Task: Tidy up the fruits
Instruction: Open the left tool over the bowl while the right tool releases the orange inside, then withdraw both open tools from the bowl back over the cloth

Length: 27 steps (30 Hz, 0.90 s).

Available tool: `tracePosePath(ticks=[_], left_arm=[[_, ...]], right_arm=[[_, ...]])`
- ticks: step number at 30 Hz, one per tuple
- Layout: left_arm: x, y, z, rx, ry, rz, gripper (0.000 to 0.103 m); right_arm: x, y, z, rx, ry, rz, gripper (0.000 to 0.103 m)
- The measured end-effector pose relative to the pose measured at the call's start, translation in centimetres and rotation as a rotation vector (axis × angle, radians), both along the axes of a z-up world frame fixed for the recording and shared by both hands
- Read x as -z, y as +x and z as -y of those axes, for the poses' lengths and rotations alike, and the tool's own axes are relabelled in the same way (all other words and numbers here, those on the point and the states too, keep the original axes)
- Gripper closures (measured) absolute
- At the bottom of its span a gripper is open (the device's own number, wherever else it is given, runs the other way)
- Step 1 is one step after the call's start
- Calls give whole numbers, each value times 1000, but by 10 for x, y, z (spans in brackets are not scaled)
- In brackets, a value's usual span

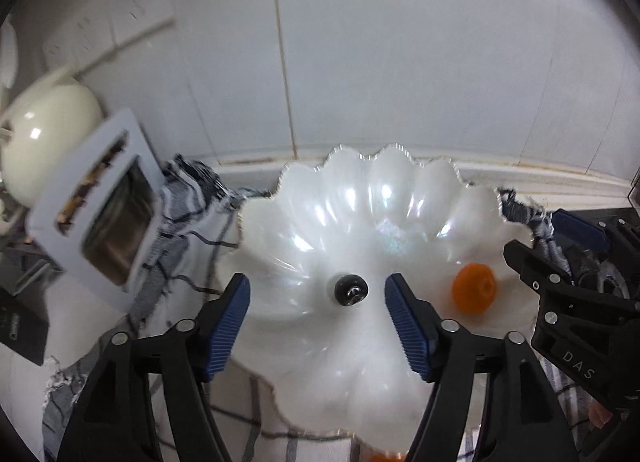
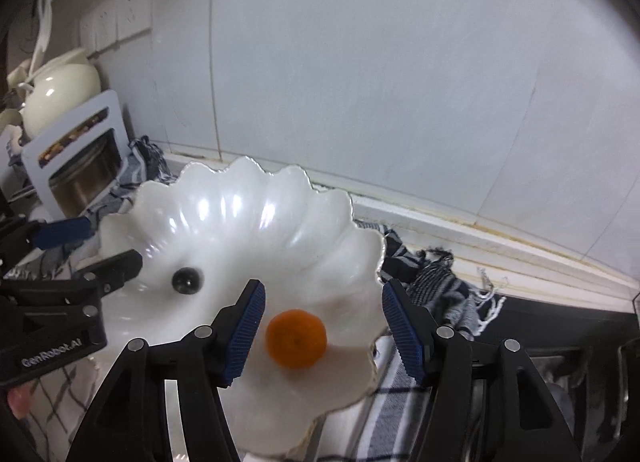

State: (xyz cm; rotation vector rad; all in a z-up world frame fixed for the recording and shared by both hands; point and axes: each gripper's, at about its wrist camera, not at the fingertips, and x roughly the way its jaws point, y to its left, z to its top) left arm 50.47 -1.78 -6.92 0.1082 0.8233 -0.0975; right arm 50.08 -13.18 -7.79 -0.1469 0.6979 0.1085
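Note:
A white shell-shaped dish [image 1: 360,197] [image 2: 248,213] with a scalloped rim sits on a checked cloth by the wall. Inside it lie a small dark round fruit [image 1: 351,290] [image 2: 187,280] and a small orange fruit [image 1: 474,289] [image 2: 296,338]. My left gripper [image 1: 318,322] hangs open above the dish, the dark fruit lying between its blue pads [image 1: 228,326] without touching them. My right gripper [image 2: 322,336] is open too, with the orange fruit loose between its pads [image 2: 246,336]. Each gripper shows at the edge of the other's view.
A grey-and-white checked cloth [image 1: 180,221] [image 2: 432,282] covers the counter. At the left stand a cream teapot [image 1: 48,129] [image 2: 60,93] and a white toaster-like box [image 1: 104,213] [image 2: 76,165]. A tiled wall [image 1: 400,41] with sockets rises behind. A dark hob [image 2: 560,342] lies at the right.

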Motion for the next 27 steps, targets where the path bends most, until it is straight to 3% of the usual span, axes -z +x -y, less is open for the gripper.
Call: tracePosePath(ticks=[15, 27], left_arm=[[-66, -104, -18, 18, -12, 185, 20], [-81, -179, -29, 12, 6, 272, 15]], right_arm=[[-53, -97, -5, -52, 43, 154, 41], [-60, -168, -6, -86, 54, 207, 41]])
